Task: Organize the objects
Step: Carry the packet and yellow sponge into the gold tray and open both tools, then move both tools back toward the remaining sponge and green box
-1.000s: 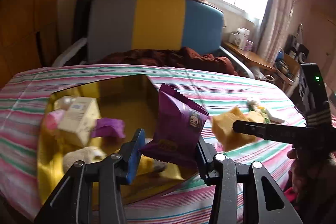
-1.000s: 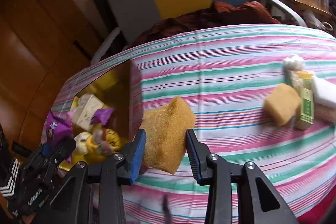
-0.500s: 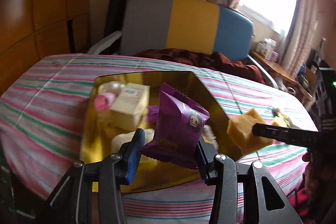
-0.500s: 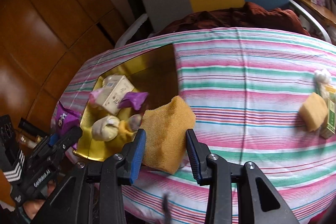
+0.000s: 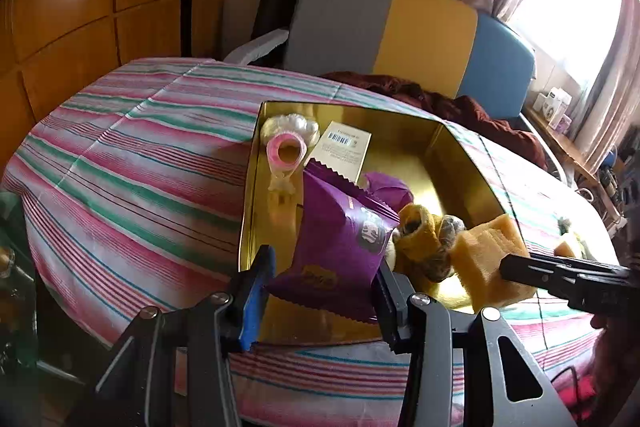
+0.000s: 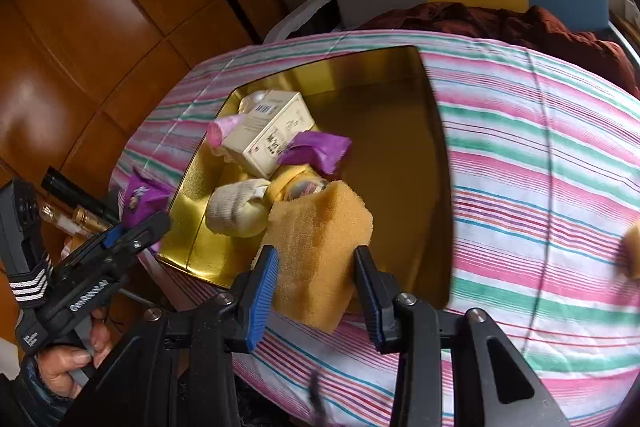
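Observation:
My left gripper (image 5: 320,287) is shut on a purple snack packet (image 5: 340,239) and holds it over the near end of the gold box (image 5: 460,155). My right gripper (image 6: 316,287) is shut on a yellow sponge (image 6: 320,247) above the box's near edge (image 6: 400,131); the sponge also shows in the left wrist view (image 5: 492,259). In the box lie a cream carton (image 6: 268,135), a pink roll (image 5: 285,153), a purple wrapper (image 6: 316,151) and rolled yellow and white socks (image 6: 240,207). The left gripper with its packet shows in the right wrist view (image 6: 144,203).
The box sits on a table with a striped cloth (image 5: 132,163). A grey, yellow and blue chair (image 5: 400,27) with a dark red cloth (image 6: 500,23) stands behind it. More small items (image 5: 568,239) lie at the table's right. Bottles (image 6: 80,219) stand beside the table's left edge.
Both grippers have swung left toward the gold box. The sponge now hangs over the box's near edge, and the packet sits lower over the box's near end.

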Available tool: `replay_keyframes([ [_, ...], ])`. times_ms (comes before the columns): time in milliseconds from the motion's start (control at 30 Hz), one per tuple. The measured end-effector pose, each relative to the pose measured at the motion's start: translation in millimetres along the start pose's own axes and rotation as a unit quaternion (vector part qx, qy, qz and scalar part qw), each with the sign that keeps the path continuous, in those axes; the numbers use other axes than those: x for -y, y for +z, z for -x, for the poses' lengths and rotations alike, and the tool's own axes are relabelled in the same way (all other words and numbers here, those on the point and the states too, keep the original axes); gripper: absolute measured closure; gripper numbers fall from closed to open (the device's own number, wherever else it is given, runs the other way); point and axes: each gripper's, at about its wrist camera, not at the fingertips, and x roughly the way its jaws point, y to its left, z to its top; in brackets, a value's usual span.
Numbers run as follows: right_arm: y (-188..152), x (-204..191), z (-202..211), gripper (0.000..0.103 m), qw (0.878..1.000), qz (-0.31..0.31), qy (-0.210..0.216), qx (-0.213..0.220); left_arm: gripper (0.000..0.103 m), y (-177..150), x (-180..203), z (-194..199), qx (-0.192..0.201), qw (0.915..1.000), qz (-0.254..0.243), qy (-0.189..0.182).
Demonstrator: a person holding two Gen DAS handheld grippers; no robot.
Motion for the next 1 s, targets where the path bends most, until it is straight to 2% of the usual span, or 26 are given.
replay_keyframes([
  [167,1,-9,-21,0.064,1.000,0.011,-0.021,-0.020,0.055,0,2,-19,-0.016,0.9999,-0.007,0.001],
  [300,-2,-8,-31,0.063,0.999,0.008,-0.030,-0.035,0.047,-3,3,-33,-0.034,0.9994,-0.007,0.004],
  [433,-5,-10,-33,0.062,0.999,0.009,-0.030,-0.041,0.026,-4,-1,-33,-0.035,0.9993,0.008,0.004],
  [600,-6,-12,-27,0.059,0.999,0.007,-0.030,-0.033,0.025,-3,-4,-26,-0.027,0.9995,0.016,0.000],
  [800,-5,-15,-16,0.055,0.999,0.005,-0.036,-0.011,0.024,0,-3,-8,0.005,0.9999,0.012,0.009],
  [1000,-6,-17,-8,0.052,0.999,0.009,-0.053,0.008,0.024,2,4,1,0.014,0.9997,0.003,0.021],
])
